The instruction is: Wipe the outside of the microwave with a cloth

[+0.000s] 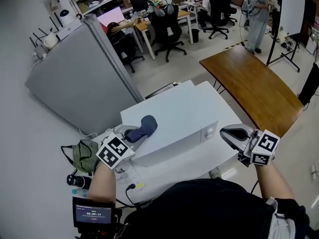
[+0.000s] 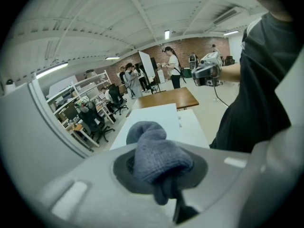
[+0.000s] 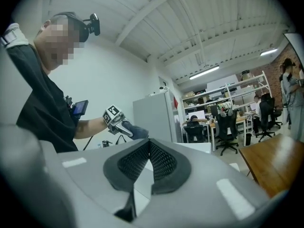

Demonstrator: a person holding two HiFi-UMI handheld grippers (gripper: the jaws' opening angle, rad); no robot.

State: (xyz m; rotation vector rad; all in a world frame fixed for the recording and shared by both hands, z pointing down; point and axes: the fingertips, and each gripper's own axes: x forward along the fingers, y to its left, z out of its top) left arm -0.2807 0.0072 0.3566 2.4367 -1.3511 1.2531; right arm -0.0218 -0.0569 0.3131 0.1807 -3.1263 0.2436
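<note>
Left of the white worktop [image 1: 169,176] I see a tall grey cabinet [image 1: 75,78] crowding that side. A wooden table [image 1: 254,88] lies off to the right, with open floor beyond the far edge. The microwave [image 1: 174,116] sits on the worktop, most of its top bare. My left gripper [image 1: 138,132] is at the top's near left edge, forearm reaching straight forward, fingers [image 2: 121,167] clenched on the grey-blue cloth [image 1: 145,125], which rests on the microwave's top. My right gripper [image 1: 228,131] hangs near the microwave's right side, fingers pressed together on nothing.

Cloth [image 2: 159,156] knitted, rough; microwave [image 1: 174,116] smooth, matt; table [image 1: 254,88] glossy wood.
</note>
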